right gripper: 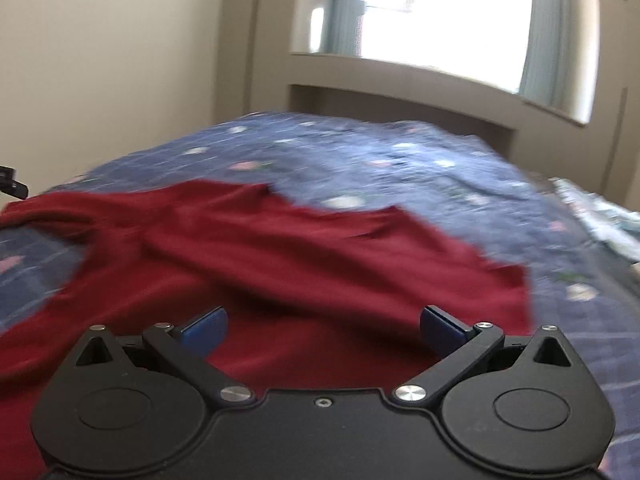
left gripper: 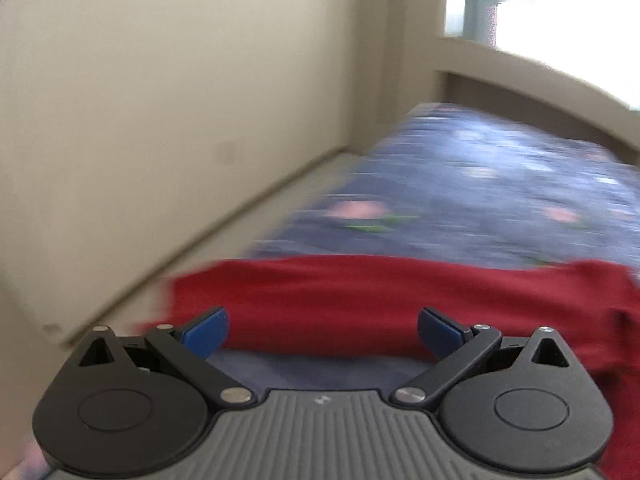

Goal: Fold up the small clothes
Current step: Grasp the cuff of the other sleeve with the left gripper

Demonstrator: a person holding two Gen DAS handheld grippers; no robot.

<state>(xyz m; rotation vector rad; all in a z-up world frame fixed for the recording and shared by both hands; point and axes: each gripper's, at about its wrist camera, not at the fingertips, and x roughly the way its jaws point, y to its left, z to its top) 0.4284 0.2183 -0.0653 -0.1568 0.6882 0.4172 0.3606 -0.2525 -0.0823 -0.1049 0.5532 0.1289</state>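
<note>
A red shirt (right gripper: 280,264) was spread, a bit rumpled, on the blue flowery bed (right gripper: 420,160). The left claw (left gripper: 322,330) and right claw (right gripper: 323,330) were held wide apart over it, with nothing pinched.

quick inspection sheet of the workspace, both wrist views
surface: bed with blue floral cover, views blurred
job's things: red garment spread crumpled on the cover, not folded
clutter: pale patterned fabric at the bed's far right edge
grippers: left tool open, empty, at the garment's near edge; right tool open, empty, over the garment
cables: nothing seen
surroundings: beige wall, window with curtains behind the bed
</note>
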